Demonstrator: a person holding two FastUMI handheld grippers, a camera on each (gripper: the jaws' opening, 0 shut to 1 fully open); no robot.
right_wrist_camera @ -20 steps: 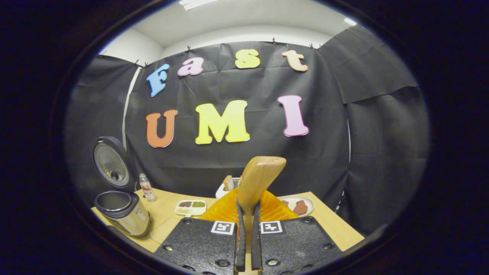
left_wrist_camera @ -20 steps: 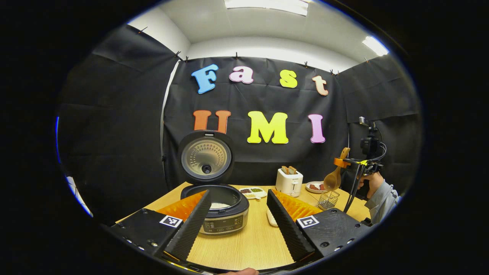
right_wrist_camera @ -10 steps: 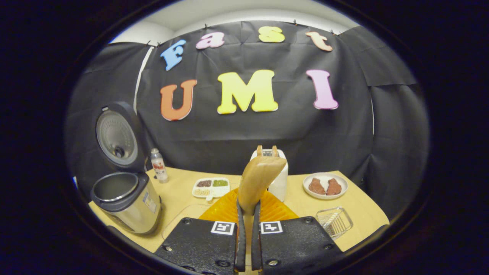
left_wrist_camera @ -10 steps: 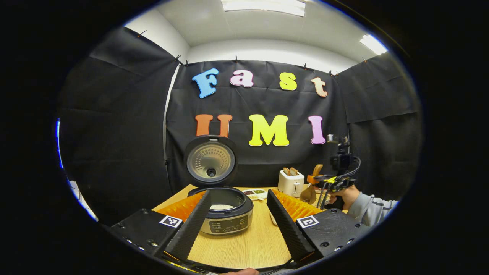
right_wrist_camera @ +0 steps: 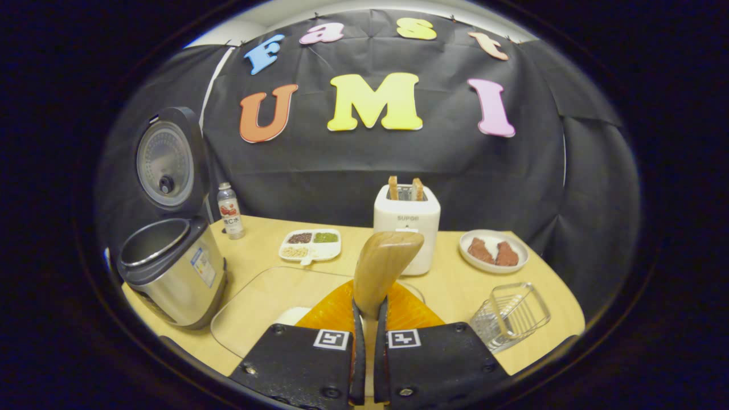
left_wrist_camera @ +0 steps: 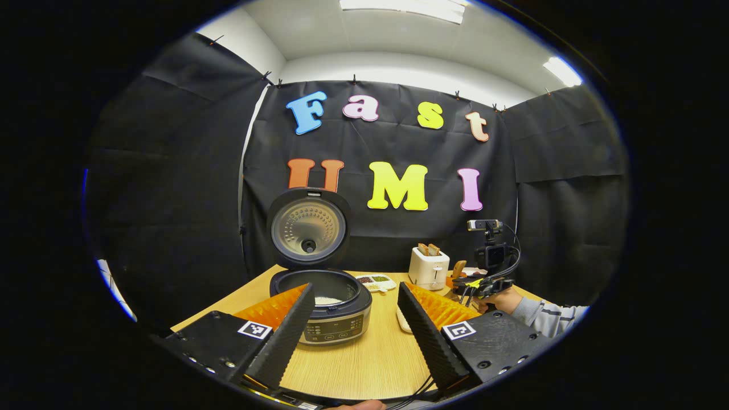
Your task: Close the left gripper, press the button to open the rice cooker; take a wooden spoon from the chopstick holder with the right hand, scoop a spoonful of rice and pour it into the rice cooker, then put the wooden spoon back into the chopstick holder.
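Since the earlier frame, the right gripper (right_wrist_camera: 368, 319) has dropped lower toward the table (right_wrist_camera: 256, 267), and more of the tabletop has come into the right gripper view. Both fingers are pressed on the handle of the wooden spoon (right_wrist_camera: 383, 267), which stands upright between them. The chopstick holder (right_wrist_camera: 510, 316), a wire basket, lies near right on the table, apart from the spoon. The rice cooker (left_wrist_camera: 327, 307) sits at left with its lid (left_wrist_camera: 308, 228) raised; white rice is visible inside. The left gripper (left_wrist_camera: 356, 319) is spread wide, holding nothing. A toaster (right_wrist_camera: 406, 219) stands at the far centre.
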